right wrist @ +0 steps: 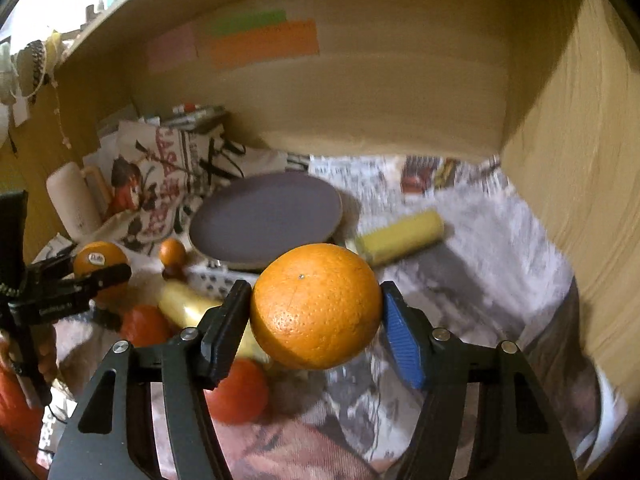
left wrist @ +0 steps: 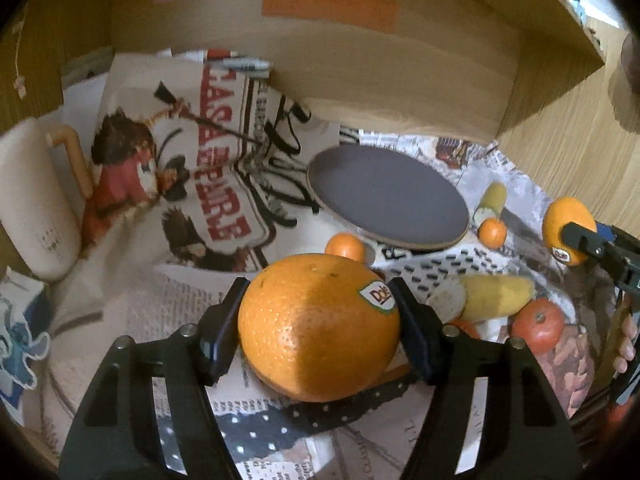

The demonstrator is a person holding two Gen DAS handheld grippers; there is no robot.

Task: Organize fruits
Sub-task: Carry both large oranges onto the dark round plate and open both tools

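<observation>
Two oranges gripped, one per gripper, above fruit pile on newspaper-covered desk.

L gripper (left wrist: 318, 320): jaws about half open, clamped on both sides of stickered orange (left wrist: 318, 326), held just over white perforated basket (left wrist: 432, 268). R gripper (right wrist: 316, 316): jaws part closed, pinching second orange (right wrist: 316, 306), clear of surface, in front of dark round plate (right wrist: 266, 216). Below/near: corn cob (right wrist: 400, 236) right of plate, small mandarin (right wrist: 172, 252) left of it, banana (left wrist: 496, 296) and tomato (left wrist: 538, 324) by basket. Cream mug (left wrist: 34, 204) far left w/ printed cloth bag (left wrist: 180, 168).
</observation>
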